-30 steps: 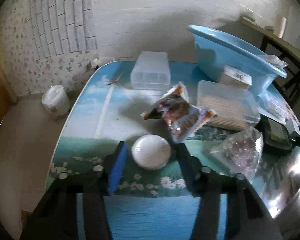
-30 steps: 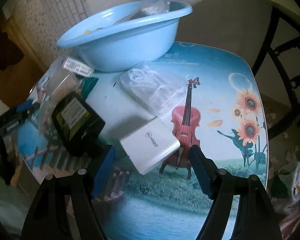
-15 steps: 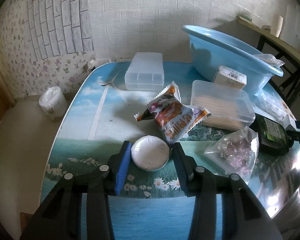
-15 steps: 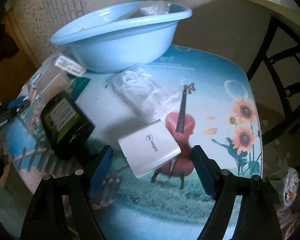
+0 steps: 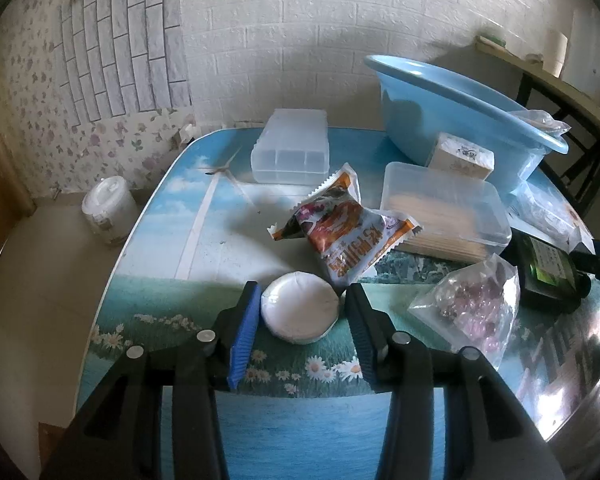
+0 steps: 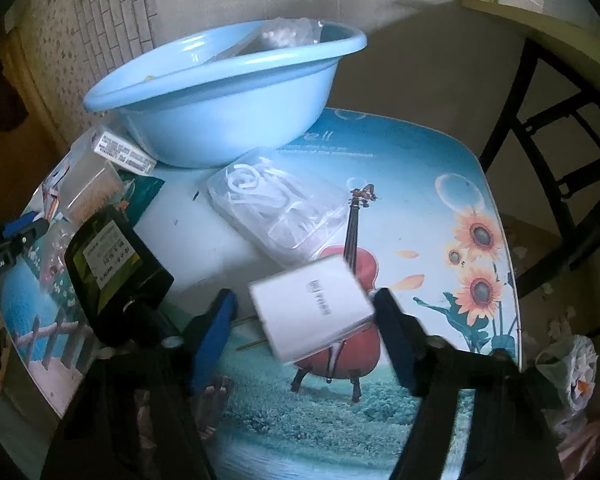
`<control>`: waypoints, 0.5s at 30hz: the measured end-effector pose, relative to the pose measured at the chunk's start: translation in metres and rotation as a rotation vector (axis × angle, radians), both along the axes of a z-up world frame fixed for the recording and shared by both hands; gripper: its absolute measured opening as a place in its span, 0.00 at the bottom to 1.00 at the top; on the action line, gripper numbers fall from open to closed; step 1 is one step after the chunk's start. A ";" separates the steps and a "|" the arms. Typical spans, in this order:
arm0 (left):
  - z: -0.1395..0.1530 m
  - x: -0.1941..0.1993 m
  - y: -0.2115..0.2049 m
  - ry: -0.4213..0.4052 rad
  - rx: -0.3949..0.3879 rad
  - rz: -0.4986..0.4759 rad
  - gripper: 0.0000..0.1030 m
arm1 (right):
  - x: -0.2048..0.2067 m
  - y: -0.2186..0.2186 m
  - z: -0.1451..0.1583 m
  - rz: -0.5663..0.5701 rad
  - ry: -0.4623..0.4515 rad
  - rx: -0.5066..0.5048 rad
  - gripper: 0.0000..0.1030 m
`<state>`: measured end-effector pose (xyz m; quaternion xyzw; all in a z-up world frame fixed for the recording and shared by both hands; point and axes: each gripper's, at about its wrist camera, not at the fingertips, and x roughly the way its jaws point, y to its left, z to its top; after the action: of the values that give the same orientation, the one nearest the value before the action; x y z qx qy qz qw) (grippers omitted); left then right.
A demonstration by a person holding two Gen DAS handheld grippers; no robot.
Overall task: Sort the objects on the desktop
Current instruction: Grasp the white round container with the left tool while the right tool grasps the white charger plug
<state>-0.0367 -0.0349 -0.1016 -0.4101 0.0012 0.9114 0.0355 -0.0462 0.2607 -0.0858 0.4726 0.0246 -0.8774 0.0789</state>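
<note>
Both grippers have closed in on their picks beside the blue basin

The left gripper (image 5: 298, 322) has narrowed around the white round puck (image 5: 299, 307), well in front of the blue basin (image 5: 452, 108); its jaws are now easing apart, left pad touching, right just clear. The right gripper (image 6: 304, 336), jaws closing, straddles the white box (image 6: 314, 306), which has skewed since a moment ago, right pad at its corner, left pad apart. Neither pick looks secured; I judge lifting premature.

Left gripper (image 5: 300, 312) angled down, jaws opening around the white round puck (image 5: 299, 307). Right gripper (image 6: 304, 314), somewhat blurred, closing astride the white box (image 6: 314, 307), apparently touching one edge.
</note>
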 end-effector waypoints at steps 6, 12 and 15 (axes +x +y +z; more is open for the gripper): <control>-0.001 0.004 0.001 0.003 -0.003 -0.006 0.55 | 0.005 0.008 0.000 -0.050 -0.010 -0.011 0.59; -0.002 0.003 -0.001 0.007 -0.006 0.001 0.62 | 0.012 0.009 0.002 -0.053 -0.038 0.002 0.62; -0.002 0.003 -0.004 0.011 -0.003 0.003 0.62 | 0.018 0.009 0.003 -0.019 -0.045 -0.009 0.66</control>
<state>-0.0336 -0.0393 -0.1040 -0.4052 0.0022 0.9136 0.0333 -0.0279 0.2697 -0.0833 0.4919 0.0145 -0.8674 0.0732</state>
